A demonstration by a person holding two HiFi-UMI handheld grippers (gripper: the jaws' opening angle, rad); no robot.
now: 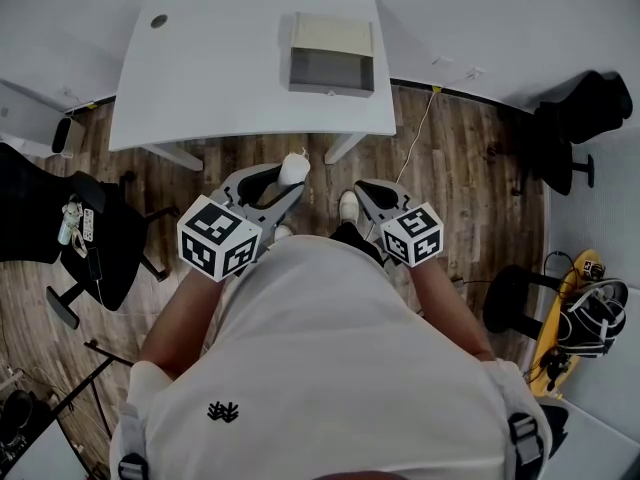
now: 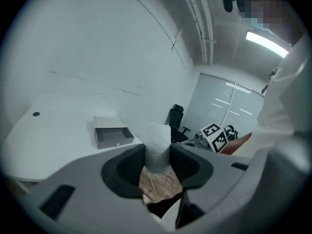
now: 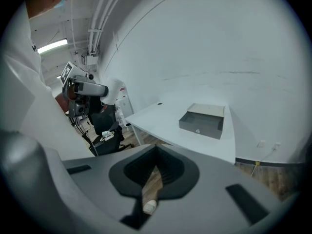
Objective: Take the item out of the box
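A white wrapped item (image 1: 293, 167) is clamped upright between the jaws of my left gripper (image 1: 289, 181), held in front of the person's body over the wooden floor. In the left gripper view the item (image 2: 158, 143) fills the gap between the dark pads (image 2: 187, 165). The grey box (image 1: 331, 55) with its pale lid raised sits open on the white table (image 1: 220, 68), well ahead of both grippers; its inside looks bare. My right gripper (image 1: 367, 190) is shut with nothing in it; its tips (image 3: 156, 149) meet. The right gripper view also shows the box (image 3: 202, 122) and the item (image 3: 115, 88).
The person stands back from the table's near edge. A black office chair (image 1: 95, 238) is at the left, another (image 1: 585, 118) at the far right. A cable (image 1: 420, 133) runs over the floor, and a bag with a board (image 1: 585, 318) lies at the right wall.
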